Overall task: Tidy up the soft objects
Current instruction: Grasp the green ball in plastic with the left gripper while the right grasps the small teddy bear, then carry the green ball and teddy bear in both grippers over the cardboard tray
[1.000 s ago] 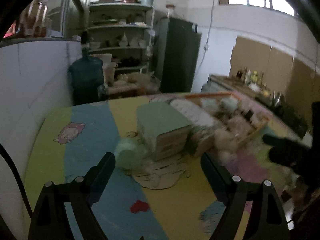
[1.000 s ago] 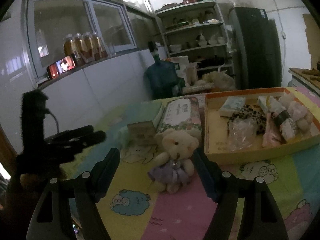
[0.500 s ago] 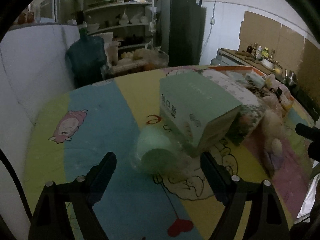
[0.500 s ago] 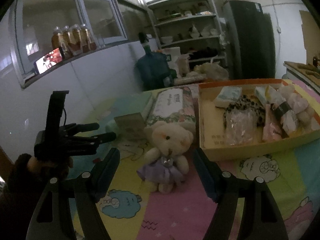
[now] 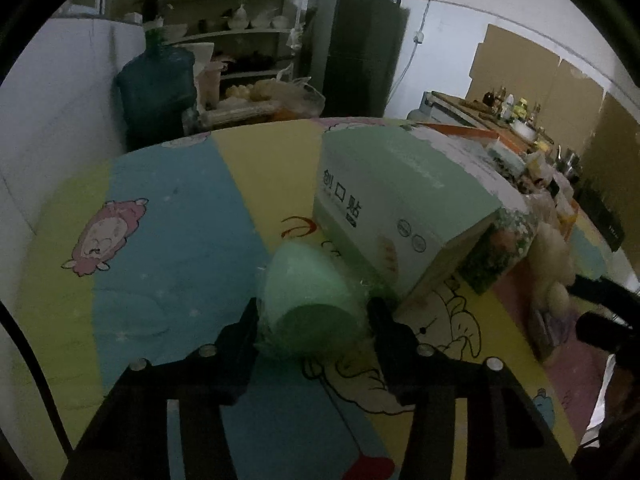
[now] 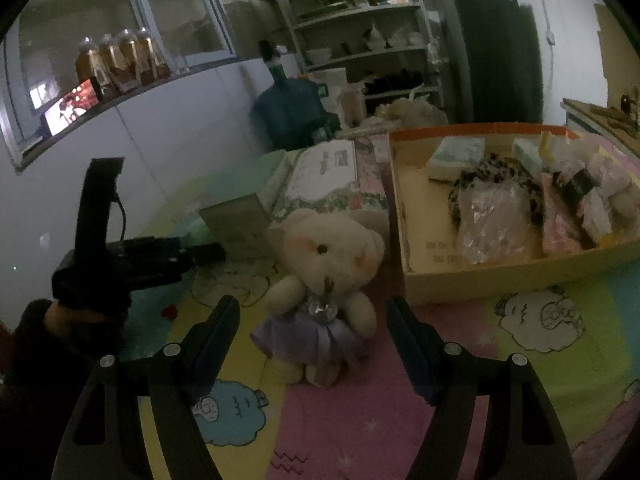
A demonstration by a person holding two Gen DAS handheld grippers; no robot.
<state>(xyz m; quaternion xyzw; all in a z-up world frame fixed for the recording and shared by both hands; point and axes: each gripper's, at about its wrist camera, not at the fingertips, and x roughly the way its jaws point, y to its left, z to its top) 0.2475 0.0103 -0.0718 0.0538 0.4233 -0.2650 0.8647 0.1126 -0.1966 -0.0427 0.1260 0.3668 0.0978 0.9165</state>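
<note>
Left gripper [image 5: 312,312] closing on the wrapped green roll [image 5: 310,300] between its jaws, roll axis pointing away, near the green box [image 5: 400,208]; right gripper [image 6: 314,320] spread wide, teddy bear [image 6: 326,280] dead ahead, orange tray [image 6: 480,264] right.

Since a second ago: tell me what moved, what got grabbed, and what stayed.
The left claw came forward and down to the wrapped green roll; its jaws are closing, both sides now at the wrap. The right claw edged closer to the teddy bear, jaws open around it without touching. The green box, bear and tray stayed in place.
</note>
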